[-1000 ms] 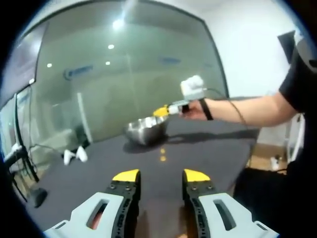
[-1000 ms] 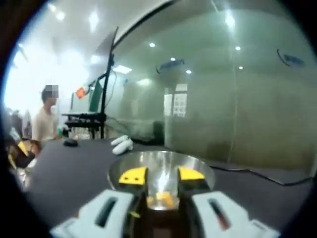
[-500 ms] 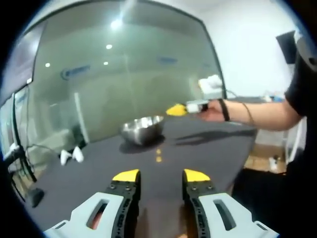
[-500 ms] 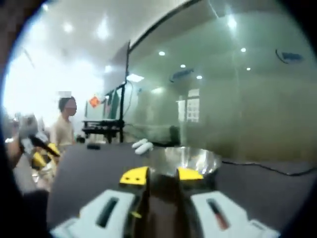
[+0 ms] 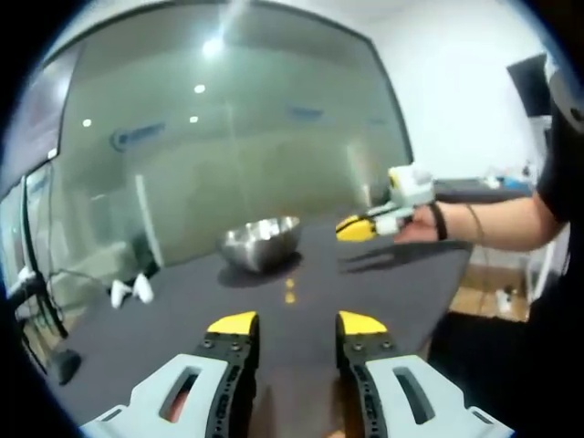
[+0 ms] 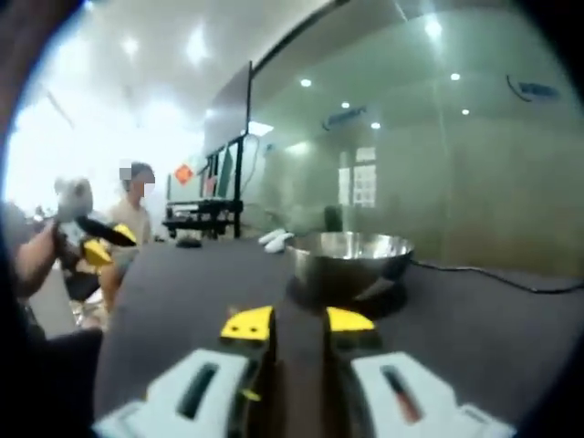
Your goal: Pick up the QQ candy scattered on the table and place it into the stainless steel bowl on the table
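Observation:
The stainless steel bowl [image 5: 262, 242] stands on the dark table [image 5: 182, 319], ahead of my left gripper [image 5: 297, 321], which is open and holds nothing. Two small yellow QQ candies [image 5: 289, 290] lie on the table between that gripper and the bowl. My right gripper [image 5: 358, 227] comes in from the right, level with the bowl and a little off to its side. In the right gripper view the bowl [image 6: 349, 260] sits just beyond my right gripper [image 6: 299, 321], whose jaws stand apart with nothing between them. The left gripper [image 6: 96, 245] shows at the far left.
Two white handheld controllers [image 5: 128, 290] lie on the table's left side, and a black cable [image 6: 493, 276] runs behind the bowl. A glass wall stands beyond the table. A person [image 6: 135, 208] stands in the background, and the arm [image 5: 493, 224] holding the right gripper stretches in from the right.
My right gripper has drawn back from over the bowl and sunk toward the table, so the bowl now lies ahead of it. The left gripper has stayed put.

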A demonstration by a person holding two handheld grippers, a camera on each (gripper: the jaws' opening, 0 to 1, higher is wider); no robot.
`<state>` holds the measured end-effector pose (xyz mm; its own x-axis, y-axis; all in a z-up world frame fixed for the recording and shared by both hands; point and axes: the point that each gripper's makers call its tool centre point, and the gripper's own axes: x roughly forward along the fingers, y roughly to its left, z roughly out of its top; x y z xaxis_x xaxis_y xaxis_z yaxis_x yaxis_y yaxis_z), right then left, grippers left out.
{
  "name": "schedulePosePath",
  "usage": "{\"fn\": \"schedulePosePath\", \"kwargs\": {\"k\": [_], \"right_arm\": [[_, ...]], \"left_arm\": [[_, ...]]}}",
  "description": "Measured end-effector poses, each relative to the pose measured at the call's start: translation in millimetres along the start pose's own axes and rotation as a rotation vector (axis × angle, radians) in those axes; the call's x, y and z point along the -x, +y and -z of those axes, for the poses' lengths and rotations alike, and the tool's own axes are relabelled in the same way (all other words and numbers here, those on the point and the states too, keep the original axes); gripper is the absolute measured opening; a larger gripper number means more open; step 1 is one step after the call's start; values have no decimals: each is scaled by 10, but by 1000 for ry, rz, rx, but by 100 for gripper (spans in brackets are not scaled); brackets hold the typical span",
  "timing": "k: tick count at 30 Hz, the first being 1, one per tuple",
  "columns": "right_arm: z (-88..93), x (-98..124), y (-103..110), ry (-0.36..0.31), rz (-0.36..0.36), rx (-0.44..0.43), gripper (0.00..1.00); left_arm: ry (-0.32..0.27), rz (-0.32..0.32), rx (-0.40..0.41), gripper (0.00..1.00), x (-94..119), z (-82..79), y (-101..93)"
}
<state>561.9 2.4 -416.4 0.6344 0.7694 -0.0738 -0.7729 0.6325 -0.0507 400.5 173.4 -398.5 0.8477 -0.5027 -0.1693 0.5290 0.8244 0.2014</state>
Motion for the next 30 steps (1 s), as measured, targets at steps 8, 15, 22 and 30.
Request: {"fn": "schedulePosePath", "kwargs": {"k": [8, 15, 22, 30], "right_arm": [[240, -196, 65, 63, -32, -19, 21], [305, -442, 231, 125, -88, 21, 20], [431, -709, 387, 192, -168, 2, 21], [450, -969, 482, 234, -216, 39, 21]], "left_arm": [[2, -20, 15, 35, 45, 36, 56], [8, -22, 20, 35, 66, 76, 76], [2, -30, -1, 35, 88, 14, 86], [11, -30, 6, 35, 108, 37, 102]]}}
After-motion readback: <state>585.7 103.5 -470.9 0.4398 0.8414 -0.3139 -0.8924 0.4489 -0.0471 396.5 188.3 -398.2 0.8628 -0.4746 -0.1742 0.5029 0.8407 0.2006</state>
